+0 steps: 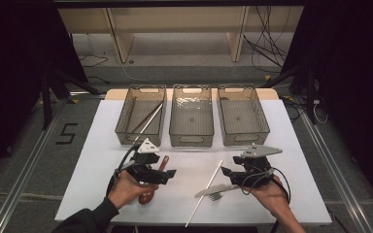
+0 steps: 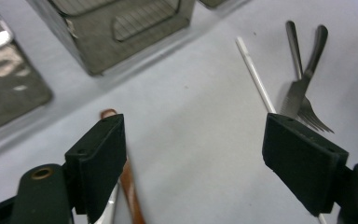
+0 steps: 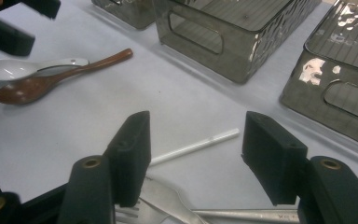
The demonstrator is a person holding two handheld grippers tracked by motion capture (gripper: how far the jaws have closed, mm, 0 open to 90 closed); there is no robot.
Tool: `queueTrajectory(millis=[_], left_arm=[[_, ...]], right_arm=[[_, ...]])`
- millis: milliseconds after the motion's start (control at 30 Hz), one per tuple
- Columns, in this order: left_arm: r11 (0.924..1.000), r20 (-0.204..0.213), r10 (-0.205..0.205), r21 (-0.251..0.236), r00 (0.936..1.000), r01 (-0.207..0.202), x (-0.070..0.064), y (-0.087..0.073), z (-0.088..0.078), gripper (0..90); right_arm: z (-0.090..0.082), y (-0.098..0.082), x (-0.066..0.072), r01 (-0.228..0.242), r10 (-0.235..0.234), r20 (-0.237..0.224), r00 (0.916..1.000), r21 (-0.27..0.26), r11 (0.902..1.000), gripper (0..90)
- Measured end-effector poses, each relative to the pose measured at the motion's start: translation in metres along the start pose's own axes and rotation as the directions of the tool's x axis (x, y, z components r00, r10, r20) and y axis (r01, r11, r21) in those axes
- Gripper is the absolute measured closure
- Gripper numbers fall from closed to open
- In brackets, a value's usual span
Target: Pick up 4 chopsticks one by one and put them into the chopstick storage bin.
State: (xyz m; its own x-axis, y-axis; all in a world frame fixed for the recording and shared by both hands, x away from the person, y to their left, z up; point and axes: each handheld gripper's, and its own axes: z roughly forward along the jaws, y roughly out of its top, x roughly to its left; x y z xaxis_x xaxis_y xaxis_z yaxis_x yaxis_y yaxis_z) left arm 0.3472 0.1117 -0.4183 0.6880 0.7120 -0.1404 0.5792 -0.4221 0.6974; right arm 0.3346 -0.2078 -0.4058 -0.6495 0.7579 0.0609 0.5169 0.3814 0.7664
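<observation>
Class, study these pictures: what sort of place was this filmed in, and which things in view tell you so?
Probably a lab or recording workspace, not a kitchen. A white table stands between dark curtains, loose cables trail over the floor behind it, and three mesh bins sit in a row beyond the scattered cutlery.

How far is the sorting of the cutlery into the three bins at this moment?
Done: the left bin holds two chopsticks. In hand: nothing is gripped; the open left gripper hovers over the brown spoon and white spoon, the open right gripper over the fork and knife. Left: these and the white chopstick.
</observation>
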Motion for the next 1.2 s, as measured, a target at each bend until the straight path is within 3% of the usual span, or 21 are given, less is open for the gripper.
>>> queueTrajectory(millis=[100, 500, 800, 967, 1200], left_arm=[[0.9992, 0.013, 0.029, 0.029, 0.9995, -0.029, -0.011, -0.003, 0.008, 19.4], [0.9925, 0.05, 0.078, 0.09, 0.9957, -0.082, -0.043, -0.006, 0.033, 16.4], [0.9872, 0.065, 0.098, 0.12, 0.993, -0.105, -0.055, -0.005, 0.046, 15.8], [0.9803, 0.077, 0.115, 0.152, 0.9903, -0.126, -0.063, -0.005, 0.055, 15.5], [0.9694, 0.061, 0.142, 0.193, 0.9879, -0.151, -0.07, -0.007, 0.067, 15.6]], right_arm=[[0.0, 0.0, 0.0, -0.001, 0.001, 0.002, 1.0, -0.003, 1.0, 39.7], [-0.001, 0.001, 0.001, -0.005, 0.005, 0.007, 1.0, -0.013, 0.9999, 34.6], [-0.002, 0.002, 0.0, -0.014, 0.014, 0.014, 0.9998, -0.038, 0.9992, 28.2], [-0.002, 0.002, 0.0, -0.013, 0.013, 0.013, 0.9998, -0.038, 0.9992, 28.2], [-0.002, 0.002, 0.0, -0.009, 0.009, 0.011, 0.9999, -0.037, 0.9993, 28.3]])
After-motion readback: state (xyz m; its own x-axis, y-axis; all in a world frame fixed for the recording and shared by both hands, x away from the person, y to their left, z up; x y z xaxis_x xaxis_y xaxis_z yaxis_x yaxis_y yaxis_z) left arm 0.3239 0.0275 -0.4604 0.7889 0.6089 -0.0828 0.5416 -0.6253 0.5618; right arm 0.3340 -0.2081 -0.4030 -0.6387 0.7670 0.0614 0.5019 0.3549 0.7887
